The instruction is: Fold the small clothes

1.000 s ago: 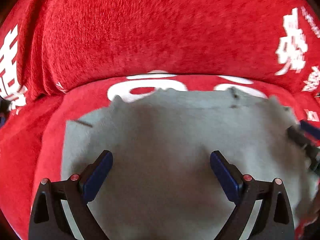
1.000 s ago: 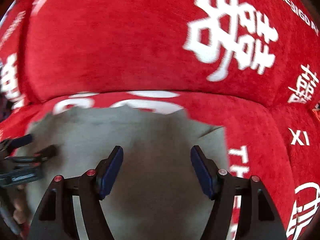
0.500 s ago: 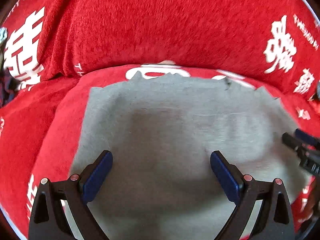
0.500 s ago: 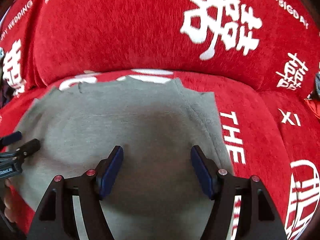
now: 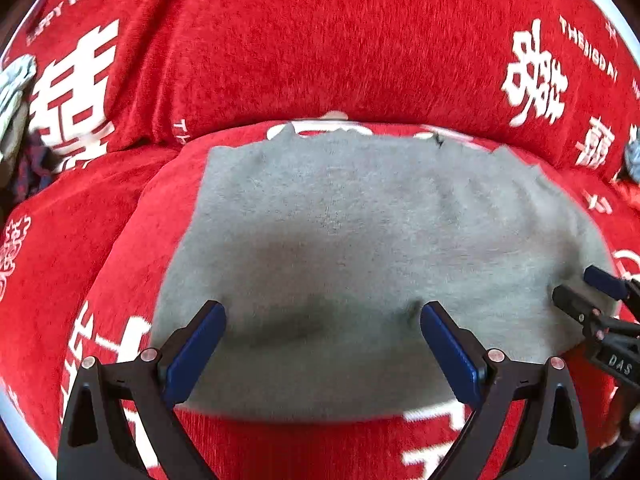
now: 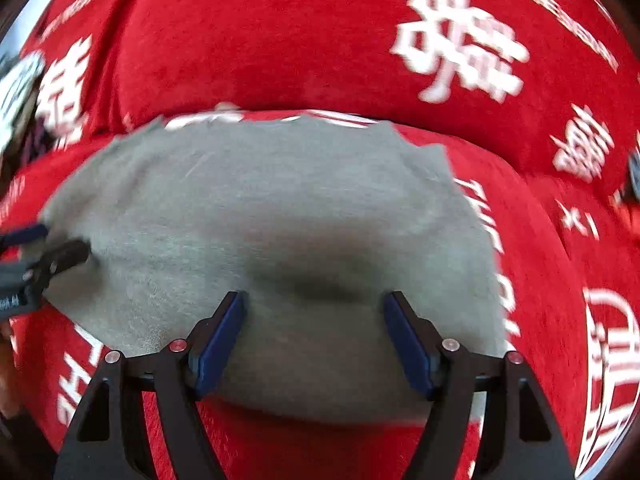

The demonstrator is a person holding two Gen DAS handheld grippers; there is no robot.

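Cloth (image 5: 360, 248), grey and spread flat, lies on the red sofa seat (image 5: 80, 240) in front of the backrest (image 5: 300, 48). The left gripper (image 5: 322, 344) hangs above its near left part, jaws spread wide and holding nothing. The right gripper (image 6: 316, 332) hangs above the near right part, likewise released. Crumpled clothes (image 5: 16, 120) sit at far left.

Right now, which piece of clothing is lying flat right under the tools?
The grey cloth, spread flat on the red sofa cover. The pale bundle at the far left edge is crumpled and off to the side.
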